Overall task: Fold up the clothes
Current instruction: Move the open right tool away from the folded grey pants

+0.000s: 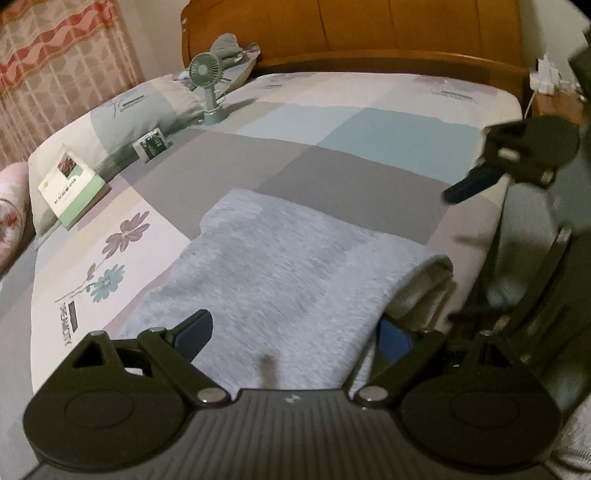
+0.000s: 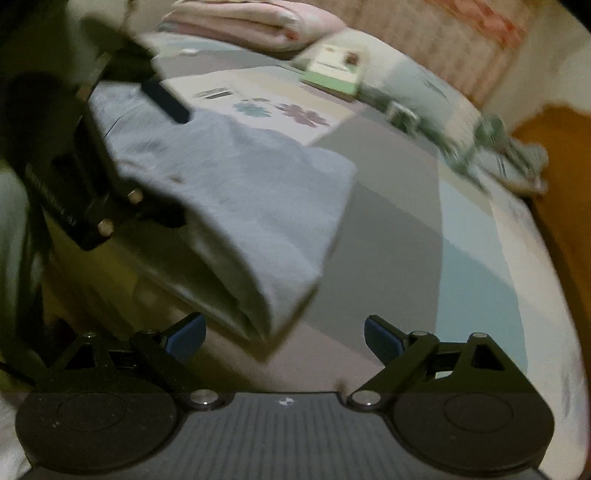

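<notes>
While the patchwork bed (image 1: pixel 369 177) carries the folded grey garment (image 1: pixel 280 266) near its edge, the garment's doubled layers could slide apart; the left gripper (image 1: pixel 295 332) straddles it unclenched; the right gripper (image 2: pixel 284 332) gapes empty.

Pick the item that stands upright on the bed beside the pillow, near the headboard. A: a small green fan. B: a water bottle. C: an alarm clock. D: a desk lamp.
A: the left wrist view shows a small green fan standing on its base on the bed sheet, right beside the pillow and just in front of the wooden headboard.
</notes>
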The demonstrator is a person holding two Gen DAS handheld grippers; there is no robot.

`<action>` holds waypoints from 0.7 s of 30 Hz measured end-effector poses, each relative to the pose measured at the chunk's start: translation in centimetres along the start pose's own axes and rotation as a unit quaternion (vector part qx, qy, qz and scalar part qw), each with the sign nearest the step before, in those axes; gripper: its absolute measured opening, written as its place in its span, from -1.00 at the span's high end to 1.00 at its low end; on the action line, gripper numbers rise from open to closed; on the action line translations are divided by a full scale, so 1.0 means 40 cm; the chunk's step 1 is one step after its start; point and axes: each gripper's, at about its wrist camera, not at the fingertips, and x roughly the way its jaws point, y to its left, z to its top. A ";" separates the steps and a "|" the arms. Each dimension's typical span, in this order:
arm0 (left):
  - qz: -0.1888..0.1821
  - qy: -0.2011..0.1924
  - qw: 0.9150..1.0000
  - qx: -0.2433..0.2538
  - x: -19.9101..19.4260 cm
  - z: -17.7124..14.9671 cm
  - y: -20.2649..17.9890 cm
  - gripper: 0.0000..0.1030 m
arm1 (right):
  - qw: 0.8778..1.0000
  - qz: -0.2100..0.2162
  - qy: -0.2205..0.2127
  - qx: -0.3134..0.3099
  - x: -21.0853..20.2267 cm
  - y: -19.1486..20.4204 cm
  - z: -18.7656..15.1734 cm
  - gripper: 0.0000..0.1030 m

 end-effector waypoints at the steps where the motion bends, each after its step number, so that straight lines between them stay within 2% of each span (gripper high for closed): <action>1: -0.001 0.000 1.000 -0.002 -0.002 0.000 0.002 -0.81 | 1.000 -0.010 -0.008 -0.018 0.010 0.017 0.008 -0.85; 4: -0.003 -0.003 1.000 -0.008 -0.007 0.000 0.007 -0.81 | 0.996 -0.056 -0.031 -0.067 0.034 0.056 0.025 -0.85; 8: -0.008 -0.006 1.000 -0.015 -0.011 -0.002 0.015 -0.81 | 0.983 -0.128 -0.055 -0.121 0.058 0.086 0.032 -0.85; 10: -0.012 -0.008 1.000 -0.017 -0.012 -0.005 0.019 -0.81 | 0.976 -0.163 -0.047 -0.134 0.057 0.071 0.018 -0.85; 12: -0.022 -0.008 1.000 -0.020 -0.013 -0.010 0.023 -0.81 | 0.974 -0.177 -0.036 -0.135 0.043 0.042 -0.003 -0.87; 17: -0.058 -0.005 0.998 -0.026 -0.020 -0.030 0.024 -0.81 | 0.991 -0.107 -0.036 -0.065 -0.010 -0.050 -0.042 -0.93; 21: -0.077 -0.018 0.996 -0.033 -0.047 -0.051 0.037 -0.81 | 0.996 -0.076 -0.017 -0.037 -0.005 -0.076 -0.049 -0.96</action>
